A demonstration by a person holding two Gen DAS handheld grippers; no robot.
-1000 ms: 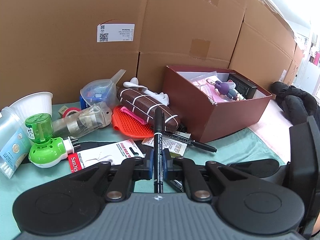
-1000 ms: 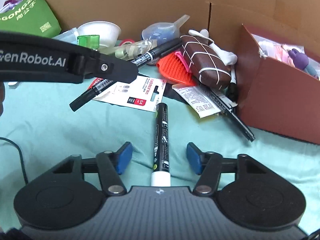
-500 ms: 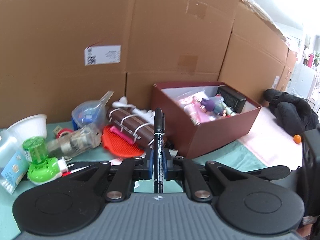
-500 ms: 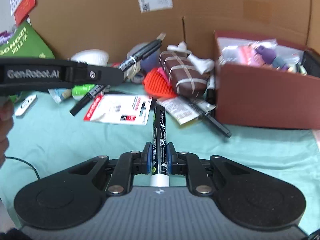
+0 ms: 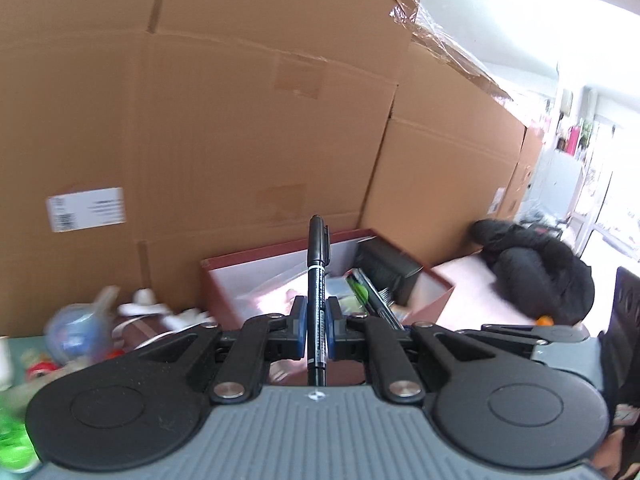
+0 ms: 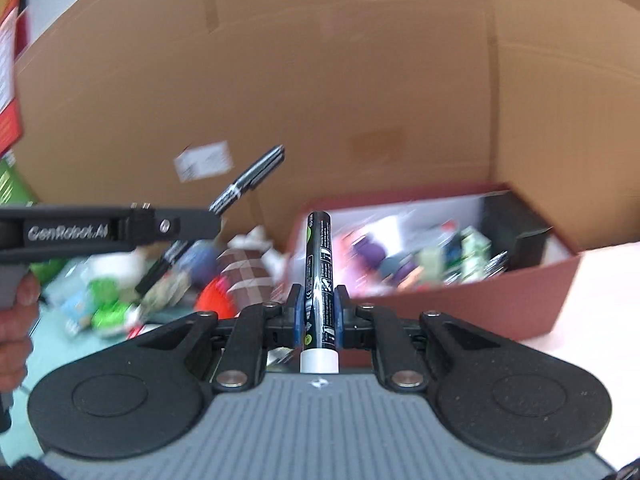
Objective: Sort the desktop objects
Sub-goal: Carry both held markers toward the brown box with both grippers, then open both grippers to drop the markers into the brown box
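**Two pens lifted clear, both heading for the red box**

Left gripper (image 5: 317,326) — blue pads pinched tight on a slim black marker pen (image 5: 318,280), gripped around mid-barrel, its capped end pointing forward and up. Seen from the right wrist view, the same pen (image 6: 248,178) sticks out at a slant from the left tool, held in the air above the clutter.

Right gripper (image 6: 317,316) — pads pressed against both sides of a thick black marker with a white end (image 6: 318,280), the white end at the palm, the barrel standing forward between the fingers.

Change: a second ago the thick marker lay flat on the green cloth between spread right fingers, and the slim pen was held low over the desk. Now both are clamped and raised, and both cameras have swung up and towards the dark red cardboard box (image 5: 434,308). By my reading the pick-up step is done for both pens and the carry is under way.

Outward: the red box (image 6: 460,312) sits open just ahead of the right gripper, already holding blurred mixed items. To its left, unsorted clutter remains on the cloth — a brown wrapped bundle (image 6: 244,270), an orange-red mat (image 6: 214,300), a green plug-in device (image 6: 106,312). Large cardboard cartons (image 5: 240,120) stand behind.
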